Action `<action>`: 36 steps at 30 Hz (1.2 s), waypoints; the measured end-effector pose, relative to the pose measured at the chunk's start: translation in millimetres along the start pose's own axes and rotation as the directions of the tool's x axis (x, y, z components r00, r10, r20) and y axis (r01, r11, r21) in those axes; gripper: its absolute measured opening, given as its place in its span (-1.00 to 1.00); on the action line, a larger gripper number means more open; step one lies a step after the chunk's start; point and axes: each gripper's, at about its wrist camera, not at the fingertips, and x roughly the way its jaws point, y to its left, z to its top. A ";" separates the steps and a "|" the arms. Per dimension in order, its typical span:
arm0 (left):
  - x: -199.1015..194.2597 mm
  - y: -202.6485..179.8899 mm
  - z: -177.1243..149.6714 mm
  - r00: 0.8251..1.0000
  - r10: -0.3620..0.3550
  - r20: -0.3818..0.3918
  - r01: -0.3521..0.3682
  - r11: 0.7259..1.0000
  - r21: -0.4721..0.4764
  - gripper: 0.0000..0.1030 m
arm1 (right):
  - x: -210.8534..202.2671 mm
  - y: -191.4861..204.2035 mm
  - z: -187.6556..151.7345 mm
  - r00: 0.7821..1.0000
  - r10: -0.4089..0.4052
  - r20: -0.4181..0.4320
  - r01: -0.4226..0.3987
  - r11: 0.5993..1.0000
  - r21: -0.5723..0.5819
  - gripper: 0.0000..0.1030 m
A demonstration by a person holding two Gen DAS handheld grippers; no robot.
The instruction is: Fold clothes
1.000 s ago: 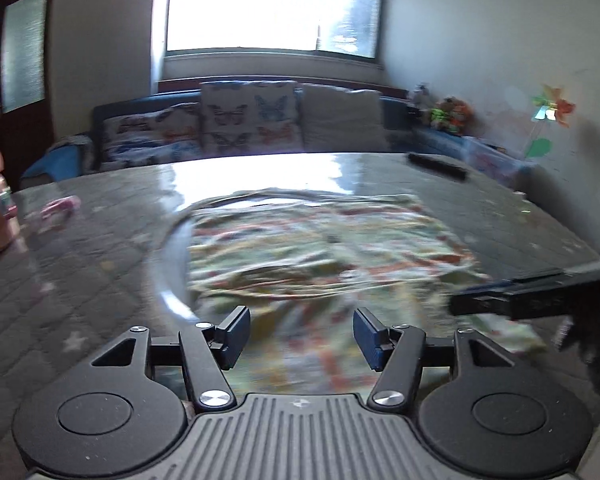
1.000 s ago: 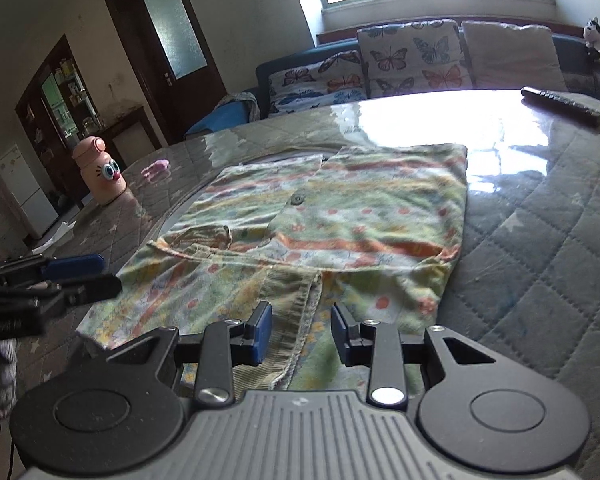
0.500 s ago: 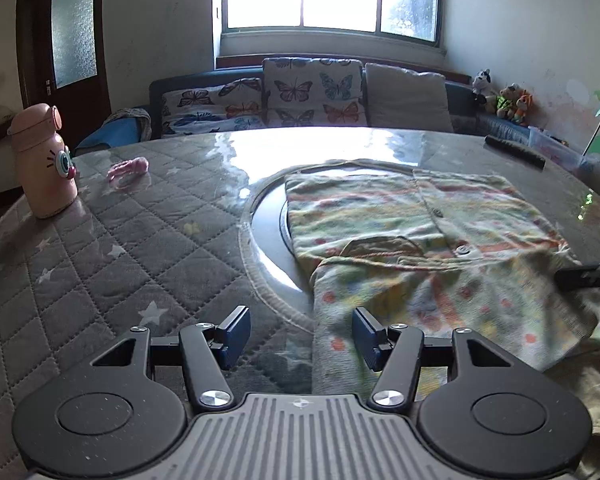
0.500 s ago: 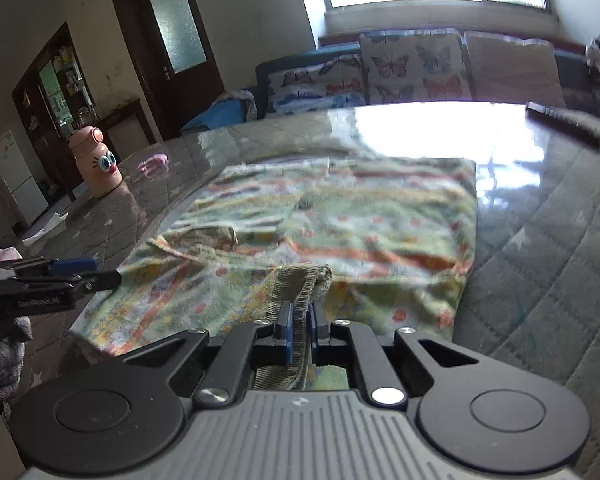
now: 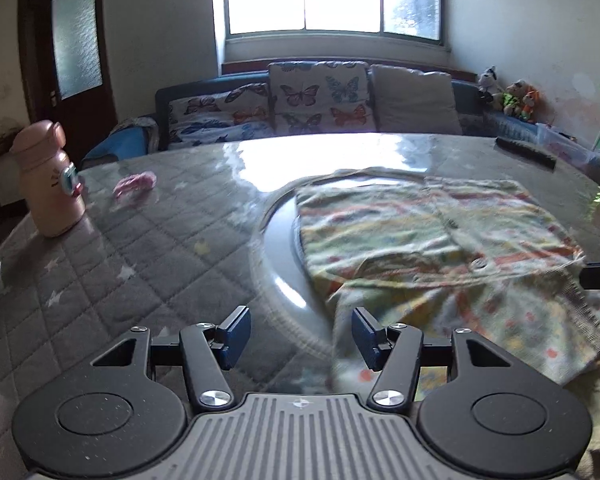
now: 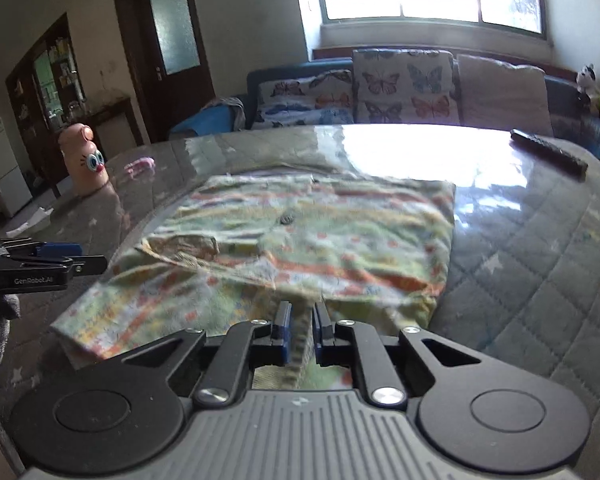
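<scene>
A green and orange patterned garment [image 5: 432, 240] lies spread on the glass-topped table; it also shows in the right wrist view [image 6: 312, 240]. My right gripper [image 6: 301, 336] is shut on the garment's near hem, a ribbed strip of cloth between its blue pads. My left gripper [image 5: 298, 334] is open and empty, low over the table at the garment's near left corner, its right pad beside the cloth edge. The left gripper also shows at the left edge of the right wrist view [image 6: 56, 258].
A pink bottle with cartoon eyes [image 5: 50, 184] and a small pink object [image 5: 134, 184] stand at the table's left. A black remote [image 6: 548, 152] lies at the far right. A sofa with butterfly cushions [image 5: 320, 104] is behind the table.
My right gripper has closed on the garment's near hem and lifted it slightly. My left gripper has swung left to the garment's near left corner and stays open.
</scene>
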 end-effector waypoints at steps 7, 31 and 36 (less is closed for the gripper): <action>27.2 -24.2 14.1 0.999 -0.029 -0.020 0.030 0.996 0.078 0.20 | 24.8 9.4 5.9 0.999 0.037 -0.031 -0.039 0.997 -0.061 -0.79; -12.5 -74.5 -31.7 0.997 -0.069 0.013 0.062 0.952 0.300 0.72 | -1.7 35.7 -31.9 0.992 0.106 -0.068 -0.118 0.973 -0.199 -0.41; -21.4 -67.7 -39.8 0.998 -0.063 0.019 0.054 0.952 0.302 0.78 | -18.2 16.6 -42.5 0.994 0.093 -0.054 -0.101 0.982 -0.158 -0.34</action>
